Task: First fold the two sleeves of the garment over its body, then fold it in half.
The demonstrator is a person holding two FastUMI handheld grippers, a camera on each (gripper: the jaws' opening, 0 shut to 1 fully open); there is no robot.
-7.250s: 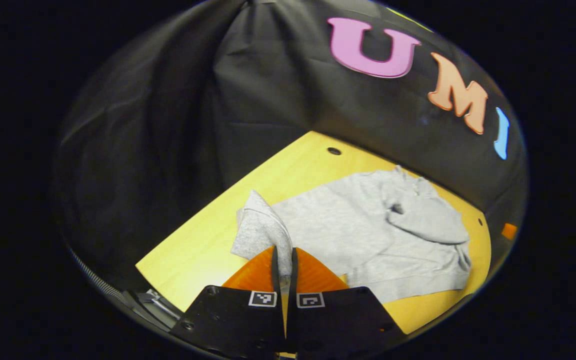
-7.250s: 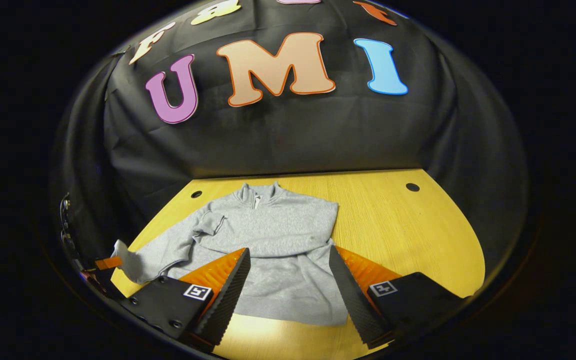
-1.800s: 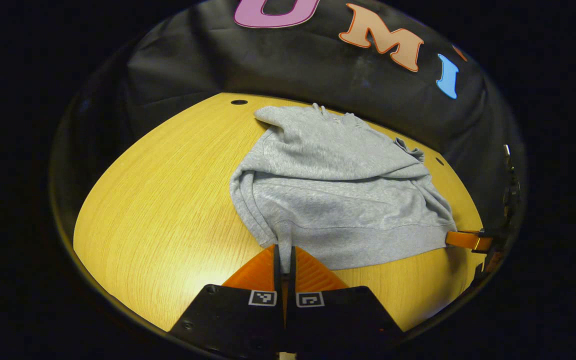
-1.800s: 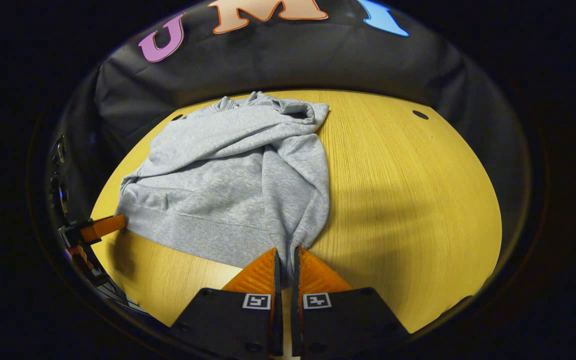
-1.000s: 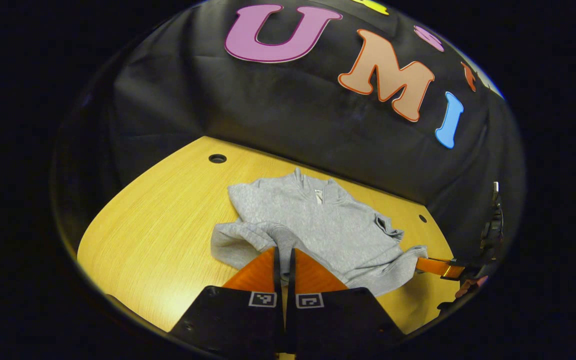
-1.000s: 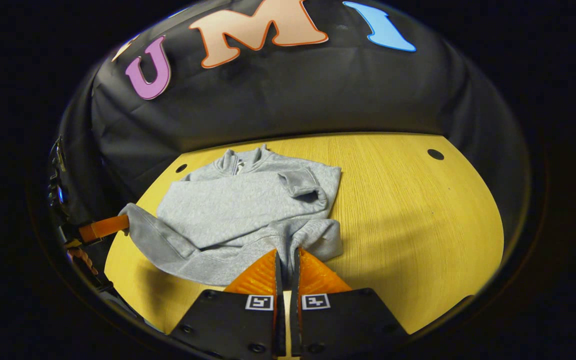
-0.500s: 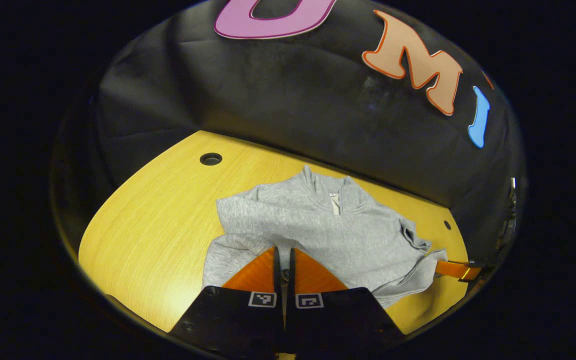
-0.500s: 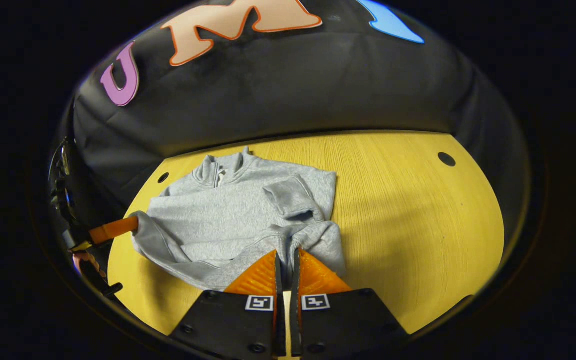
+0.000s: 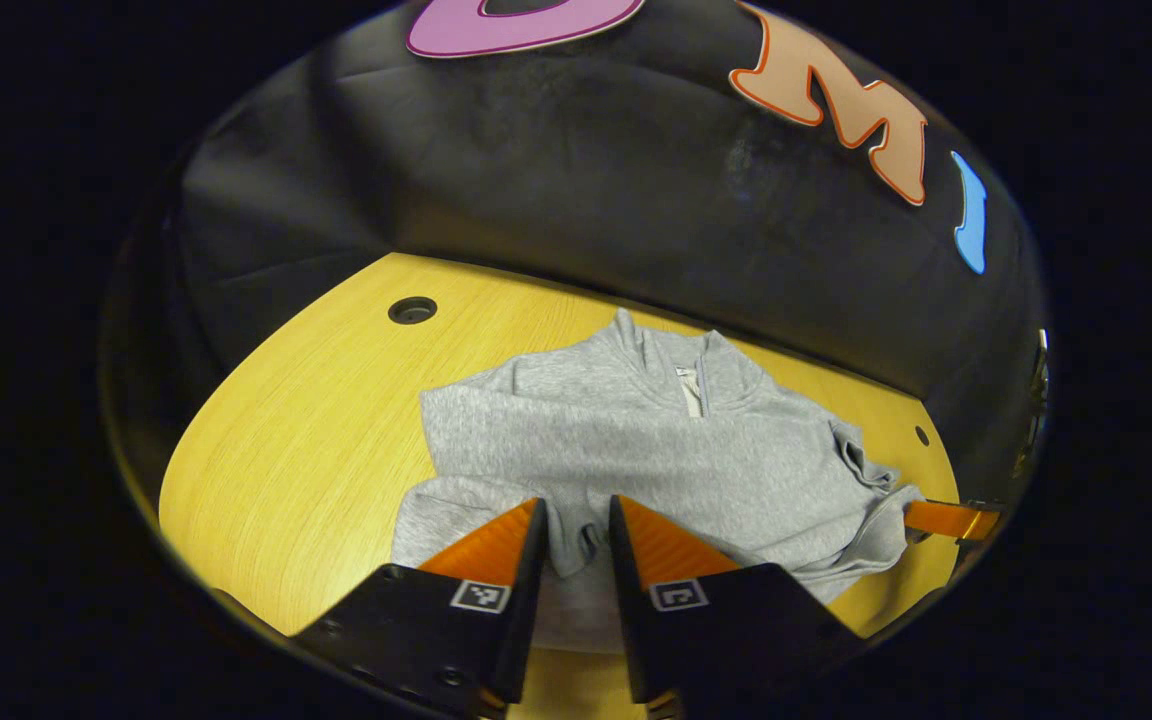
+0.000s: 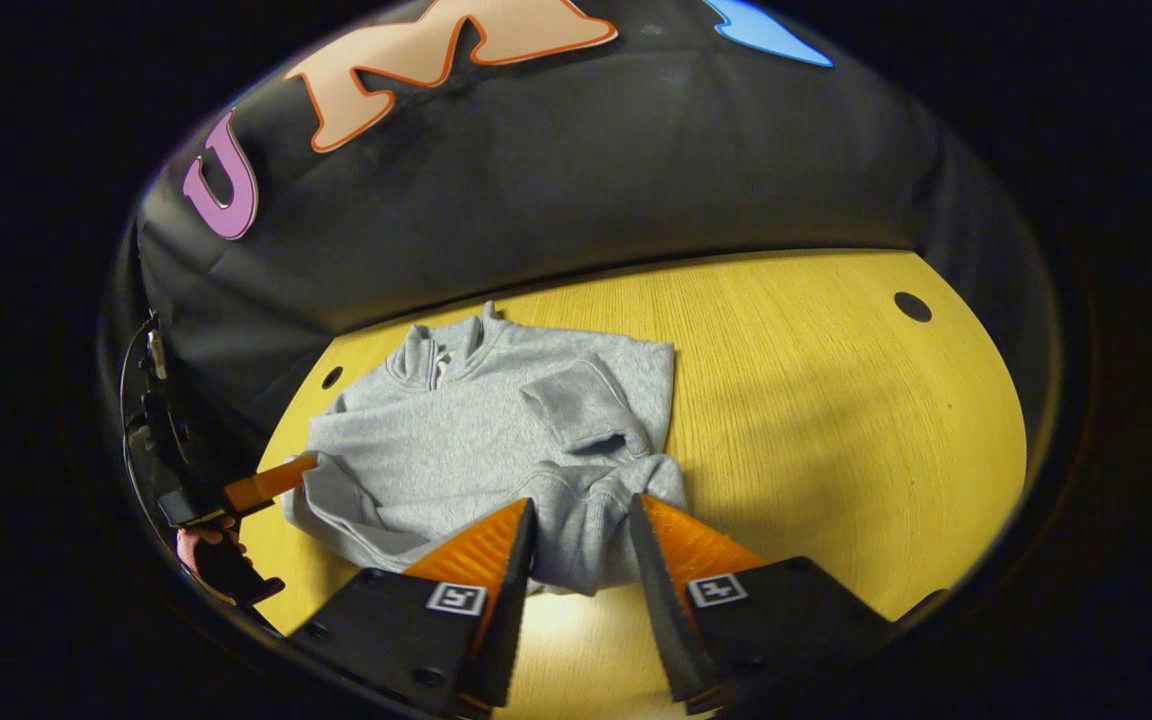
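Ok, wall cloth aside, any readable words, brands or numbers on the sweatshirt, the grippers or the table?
None can be read.
collar tag of the sweatshirt: too small to read.
marker squares on the left gripper and right gripper: patterns, no words.
table: no text.

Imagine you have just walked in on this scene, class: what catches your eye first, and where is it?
A grey sweatshirt lies rumpled on the far left part of the yellow table, collar toward the black wall, hem bunched up toward the camera. In the right gripper view, the right gripper stands open over that bunched hem. In the left gripper view, the left gripper is open at the hem too.
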